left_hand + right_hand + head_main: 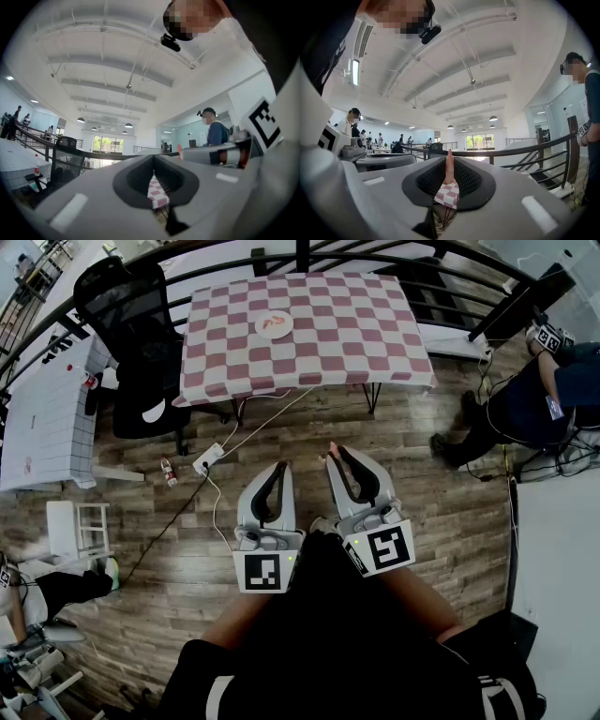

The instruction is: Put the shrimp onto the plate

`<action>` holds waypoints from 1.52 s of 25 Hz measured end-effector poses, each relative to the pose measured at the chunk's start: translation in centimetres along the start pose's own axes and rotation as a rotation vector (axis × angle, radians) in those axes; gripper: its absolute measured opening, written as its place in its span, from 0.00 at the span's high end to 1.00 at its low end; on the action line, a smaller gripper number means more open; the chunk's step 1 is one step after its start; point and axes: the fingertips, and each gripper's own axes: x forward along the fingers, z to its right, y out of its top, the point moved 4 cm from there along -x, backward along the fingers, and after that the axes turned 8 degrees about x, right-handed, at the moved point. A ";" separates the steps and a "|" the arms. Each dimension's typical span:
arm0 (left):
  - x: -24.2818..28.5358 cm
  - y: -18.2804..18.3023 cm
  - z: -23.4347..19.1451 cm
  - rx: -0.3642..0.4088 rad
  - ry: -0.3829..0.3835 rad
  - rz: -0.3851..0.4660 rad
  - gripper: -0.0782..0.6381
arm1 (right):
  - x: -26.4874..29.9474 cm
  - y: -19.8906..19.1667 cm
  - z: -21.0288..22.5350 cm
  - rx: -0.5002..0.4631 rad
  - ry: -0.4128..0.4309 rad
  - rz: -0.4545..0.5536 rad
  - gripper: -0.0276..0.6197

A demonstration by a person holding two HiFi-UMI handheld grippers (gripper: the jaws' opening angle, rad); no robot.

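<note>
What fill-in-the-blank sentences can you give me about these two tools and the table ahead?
1. The right tool holds a pink ____ between its jaws.
2. The left tool has its jaws ____, with nothing held.
3. The plate sits on a pink-and-white ____ tablecloth.
Missing words: shrimp; shut; checkered.

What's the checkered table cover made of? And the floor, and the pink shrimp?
The table cover looks like matte cloth: it droops over the edges. The floor looks like wood: brown streaky planks with a slight shine. The shrimp in the right gripper looks smooth and pink, maybe plastic or rubber; too small to be sure.
</note>
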 end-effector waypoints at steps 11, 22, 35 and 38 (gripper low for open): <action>0.4 -0.9 0.6 -0.019 0.050 0.001 0.88 | -2.1 -0.2 2.7 0.097 -0.011 0.036 0.87; 2.7 -3.1 -3.4 -0.037 0.098 -0.042 0.88 | 0.5 -1.9 4.4 0.126 -0.056 -0.005 0.87; 14.7 -6.1 -12.0 -0.083 0.056 -0.024 0.88 | 14.3 -2.2 6.9 0.086 -0.062 -0.091 0.87; 17.7 -6.4 -15.3 -0.108 0.055 -0.020 0.88 | 18.8 -1.6 6.9 0.062 -0.058 -0.103 0.87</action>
